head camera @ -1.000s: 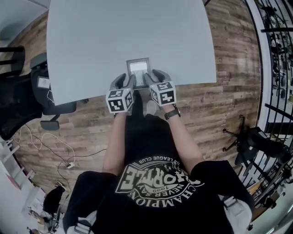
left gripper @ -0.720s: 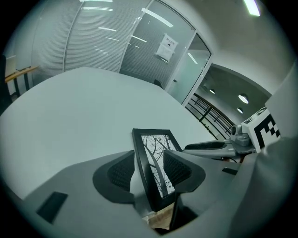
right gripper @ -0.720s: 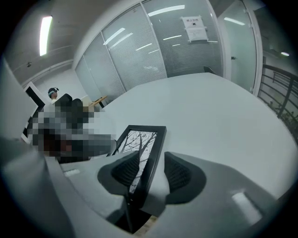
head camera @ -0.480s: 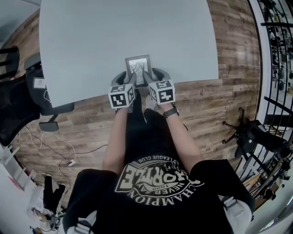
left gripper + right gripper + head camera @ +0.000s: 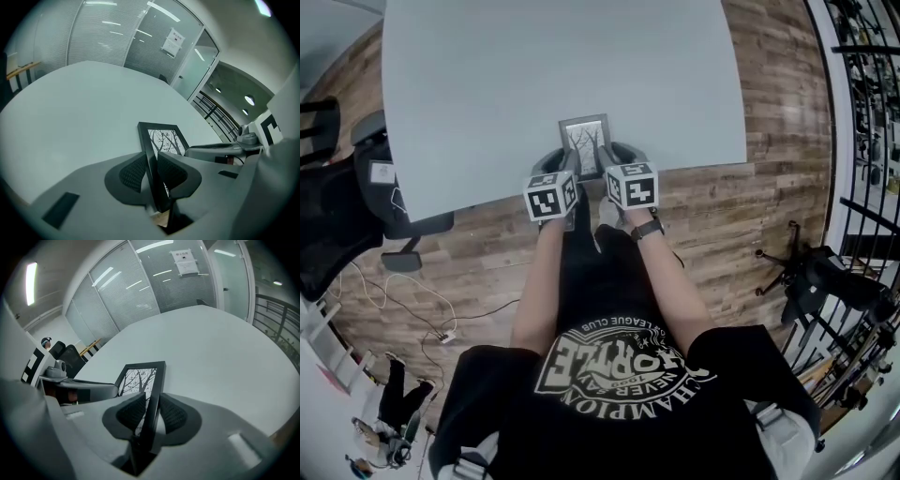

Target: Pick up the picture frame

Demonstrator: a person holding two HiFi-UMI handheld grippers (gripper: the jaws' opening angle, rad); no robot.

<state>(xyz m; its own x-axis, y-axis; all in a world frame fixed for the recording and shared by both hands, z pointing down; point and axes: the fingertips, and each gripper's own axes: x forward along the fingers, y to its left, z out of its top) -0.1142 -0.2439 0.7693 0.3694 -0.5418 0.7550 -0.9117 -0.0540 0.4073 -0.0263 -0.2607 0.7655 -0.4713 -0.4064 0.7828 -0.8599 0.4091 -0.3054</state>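
A small black picture frame with a bare-tree print lies on the pale grey table, close to its near edge. My left gripper straddles the frame's left side rail. Its jaws are closing and both ribbed pads touch the rail. My right gripper straddles the right side rail in the same way, jaws closing with the pads against it. Each gripper shows in the other's view: the right gripper and the left gripper.
Black office chairs stand left of the table and another chair stands on the wooden floor at right. Cables trail on the floor at left. Glass walls with blinds lie beyond the table's far side.
Both grippers have sunk a little onto the frame's two sides and their jaws have narrowed around the rails. The frame stays flat on the table.
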